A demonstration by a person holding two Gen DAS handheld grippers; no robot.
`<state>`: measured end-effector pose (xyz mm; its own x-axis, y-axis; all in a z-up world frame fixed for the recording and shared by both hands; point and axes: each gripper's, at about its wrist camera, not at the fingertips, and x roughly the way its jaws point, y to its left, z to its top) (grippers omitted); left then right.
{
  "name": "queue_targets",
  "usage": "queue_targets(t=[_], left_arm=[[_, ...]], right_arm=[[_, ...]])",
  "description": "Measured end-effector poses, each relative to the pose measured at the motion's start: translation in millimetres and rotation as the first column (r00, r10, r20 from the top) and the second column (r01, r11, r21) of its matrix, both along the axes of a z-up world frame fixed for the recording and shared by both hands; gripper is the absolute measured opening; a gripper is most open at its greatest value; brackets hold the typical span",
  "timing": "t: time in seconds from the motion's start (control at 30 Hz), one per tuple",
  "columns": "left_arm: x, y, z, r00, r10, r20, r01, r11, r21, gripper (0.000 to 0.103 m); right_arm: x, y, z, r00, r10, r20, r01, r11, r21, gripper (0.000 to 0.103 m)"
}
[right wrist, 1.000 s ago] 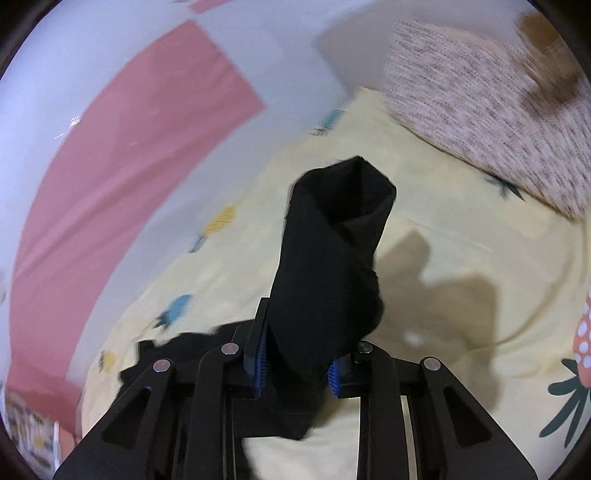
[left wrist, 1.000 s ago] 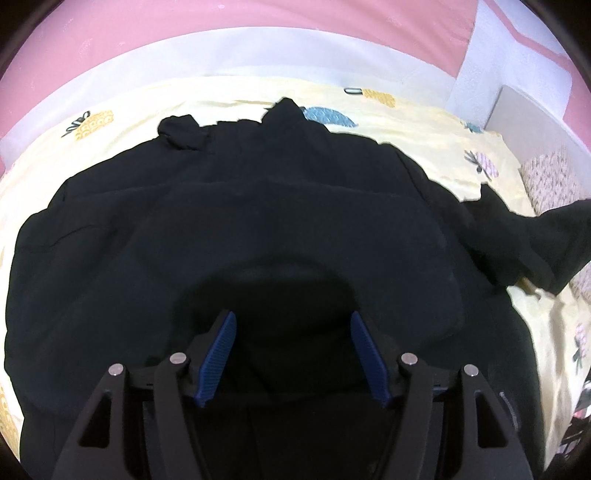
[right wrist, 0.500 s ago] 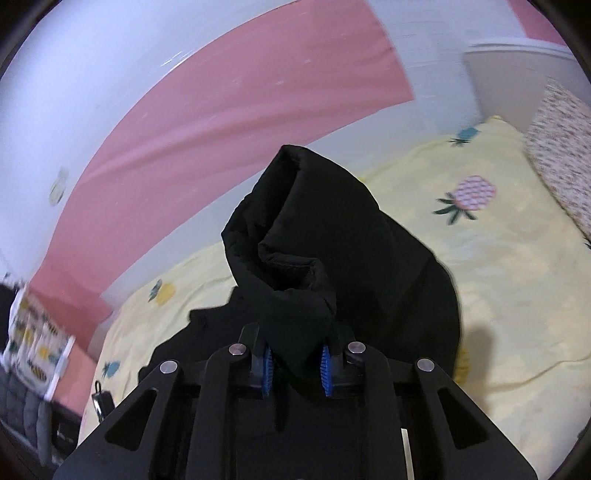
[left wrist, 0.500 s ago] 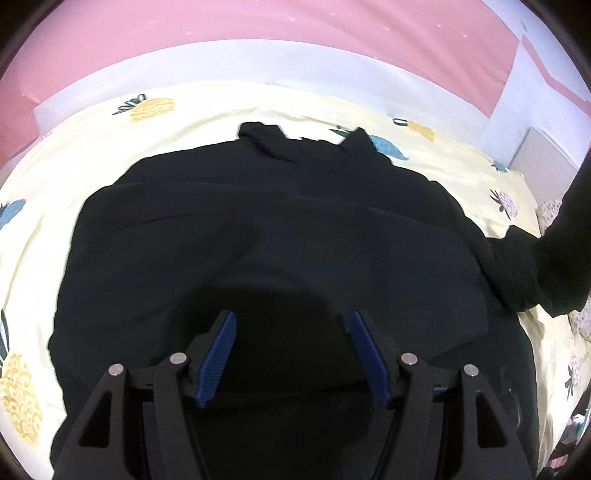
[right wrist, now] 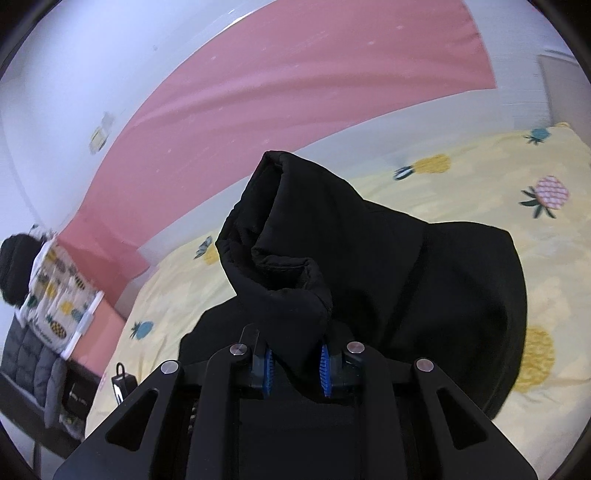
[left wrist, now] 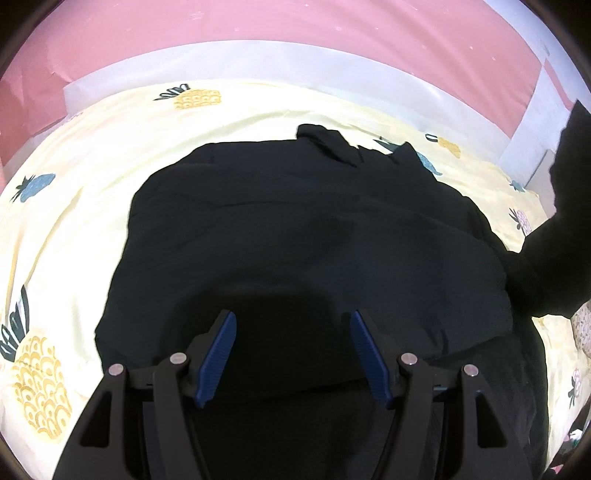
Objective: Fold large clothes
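A pale yellow pineapple-print sheet (left wrist: 92, 236) covers the bed below a pink wall (left wrist: 258, 33), nothing blocking the way. The black garment (left wrist: 314, 240) lies spread at the middle, its sleeve (right wrist: 280, 258) bunched and lifted in the clamped right gripper (right wrist: 295, 367). The left gripper (left wrist: 291, 354), jaws apart above the near hem, has shifted left since a second ago.

The left wrist view looks forward and down from close above the black garment (left wrist: 314, 240), across the pineapple sheet (left wrist: 74, 229) toward the pink wall (left wrist: 258, 29). The right wrist view sits very near the raised sleeve (right wrist: 280, 258), tilted, facing along the bed toward the same pink wall (right wrist: 295, 92). Both views share the garment, sheet and wall; the lifted sleeve (left wrist: 554, 240) shows at the left view's right edge
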<state>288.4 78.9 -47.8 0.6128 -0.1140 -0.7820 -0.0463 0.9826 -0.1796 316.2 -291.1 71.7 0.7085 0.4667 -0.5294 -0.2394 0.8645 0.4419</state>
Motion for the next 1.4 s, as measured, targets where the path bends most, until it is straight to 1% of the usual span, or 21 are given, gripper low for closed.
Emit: queue_targets(t=[0.17, 0.37, 0.5, 0.67, 0.8, 0.87, 0.93, 0.97, 1.03, 1.1, 1.17, 1.2, 1.27, 1.4], left_arm=[[-6, 15, -3, 1.0, 0.019, 0.002, -0.019, 1.0, -0.01, 0.067], [-11, 31, -4, 0.999, 0.043, 0.012, -0.043, 0.999, -0.024, 0.067], [-15, 38, -5, 0.998, 0.054, 0.02, -0.053, 0.998, -0.039, 0.067], [-18, 42, -7, 0.998, 0.06, 0.028, -0.059, 0.996, -0.064, 0.067], [-20, 44, -3, 0.997, 0.062, 0.035, -0.059, 0.995, -0.079, 0.067], [-21, 45, 2, 0.997, 0.064, 0.042, -0.06, 0.994, -0.092, 0.067], [-21, 46, 8, 0.997, 0.066, 0.05, -0.061, 0.993, -0.105, 0.067], [-21, 46, 12, 0.996, 0.068, 0.055, -0.061, 0.991, -0.117, 0.067], [-19, 47, 19, 0.996, 0.07, 0.059, -0.06, 0.986, -0.157, 0.067], [-16, 46, 26, 0.996, 0.066, 0.058, -0.053, 0.976, -0.213, 0.074], [-11, 42, 31, 0.997, 0.053, 0.058, -0.036, 0.961, -0.273, 0.078], [-7, 38, 32, 0.998, 0.039, 0.053, -0.022, 0.954, -0.299, 0.082], [4, 26, 30, 0.999, 0.004, 0.04, 0.009, 0.942, -0.335, 0.086], [33, -5, 11, 0.998, -0.051, -0.046, 0.032, 0.938, -0.345, 0.085]], right_arm=[[4, 36, -9, 0.998, 0.063, -0.021, -0.063, 0.998, -0.001, 0.019], [12, 76, -32, 0.988, 0.128, -0.088, -0.129, 0.992, 0.0, 0.019], [20, 97, -59, 0.975, 0.157, -0.154, -0.159, 0.987, 0.001, 0.019], [29, 121, -100, 0.948, 0.203, -0.244, -0.209, 0.978, -0.002, 0.019], [36, 127, -126, 0.925, 0.219, -0.309, -0.227, 0.974, 0.012, 0.028], [35, 130, -132, 0.919, 0.229, -0.32, -0.237, 0.971, 0.013, 0.036], [30, 132, -127, 0.92, 0.254, -0.3, -0.259, 0.966, 0.025, 0.058], [27, 132, -123, 0.918, 0.27, -0.29, -0.271, 0.962, 0.035, 0.061], [20, 129, -111, 0.918, 0.304, -0.256, -0.298, 0.952, 0.064, 0.062], [11, 119, -99, 0.925, 0.316, -0.211, -0.306, 0.949, 0.076, 0.062], [4, 102, -89, 0.938, 0.301, -0.172, -0.292, 0.953, 0.076, 0.062], [2, 88, -86, 0.947, 0.278, -0.161, -0.271, 0.961, 0.062, 0.062], [-1, 65, -86, 0.961, 0.232, -0.154, -0.23, 0.973, 0.031, 0.062], [0, 12, -100, 0.974, 0.113, -0.196, -0.114, 0.993, 0.006, 0.062]])
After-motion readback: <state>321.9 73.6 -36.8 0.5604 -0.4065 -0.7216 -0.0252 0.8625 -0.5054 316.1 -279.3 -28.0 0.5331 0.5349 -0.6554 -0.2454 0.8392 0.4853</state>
